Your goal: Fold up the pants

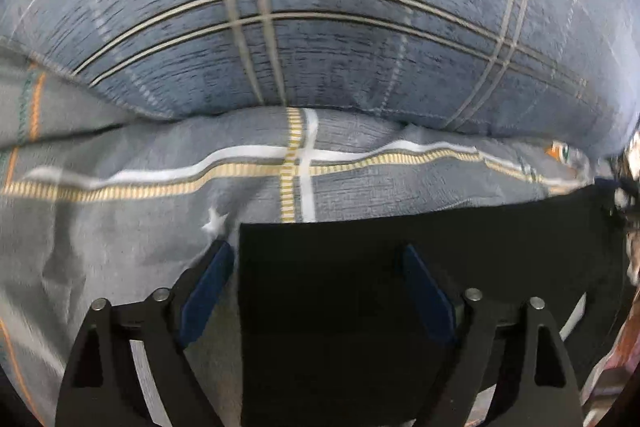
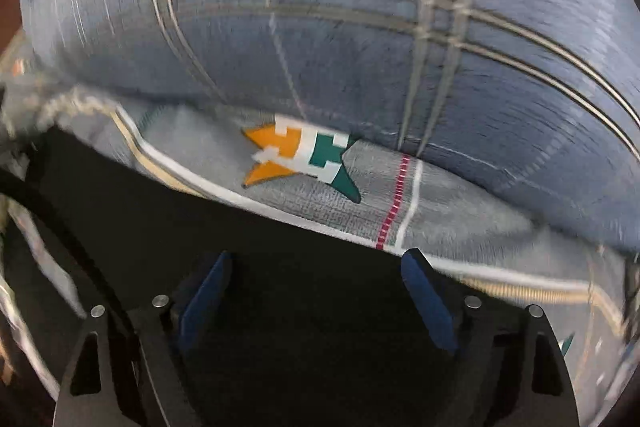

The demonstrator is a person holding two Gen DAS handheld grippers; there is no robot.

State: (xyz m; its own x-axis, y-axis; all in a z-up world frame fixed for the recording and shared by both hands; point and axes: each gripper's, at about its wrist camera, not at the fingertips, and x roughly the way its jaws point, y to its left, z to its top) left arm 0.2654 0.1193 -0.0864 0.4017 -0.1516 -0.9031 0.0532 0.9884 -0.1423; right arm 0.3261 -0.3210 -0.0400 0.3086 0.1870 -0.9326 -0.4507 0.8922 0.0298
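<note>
Below, spread flat on grey patterned bedding (image 1: 120, 227): black pants (image 1: 400, 247), long edge running across both views, blue plaid pillow (image 1: 320, 39) bulging beyond. Directly under left gripper (image 1: 318, 291) and right gripper (image 2: 316, 291), both spread wide, pinching nothing. Neither clearly nearer.

Matt black cloth pants (image 1: 360, 287); woven, coarse-looking plaid bedding (image 1: 320, 47).

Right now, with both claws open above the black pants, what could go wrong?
1. The left claw straddles the pants' corner edge; it may pinch the grey bedsheet too.
2. The right claw hangs over plain black cloth, so it may grab one layer only.
</note>
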